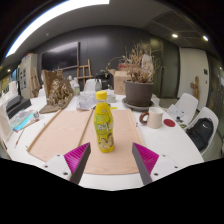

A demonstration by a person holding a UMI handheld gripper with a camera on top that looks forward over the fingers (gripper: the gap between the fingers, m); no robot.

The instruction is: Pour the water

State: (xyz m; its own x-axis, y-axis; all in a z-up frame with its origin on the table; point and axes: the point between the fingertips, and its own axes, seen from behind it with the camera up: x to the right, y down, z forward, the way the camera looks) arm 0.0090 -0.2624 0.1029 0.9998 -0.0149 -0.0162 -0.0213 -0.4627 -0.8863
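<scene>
— Where's the bottle?

— The bottle (pixel 104 123), yellow label and yellow cap, stands upright on the brown mat (pixel 80 135) that covers the middle of the white counter (pixel 180 145). It is just ahead of the gripper (pixel 111 158), roughly centred on the gap between the fingers.

— And the gripper itself?

— Spread wide, holding nothing. Both pink pads (pixel 77 157) show (one on each finger), and neither touches the bottle.

— Anything to pour into?

— A white cup (pixel 155 118) sits to the right of the bottle, beside a potted plant (pixel 139 83) with dry stems. A clear jug (pixel 88 98) stands further back on the mat, behind the bottle and slightly left. A white chair (pixel 183 108) is at the counter's right side.
</scene>
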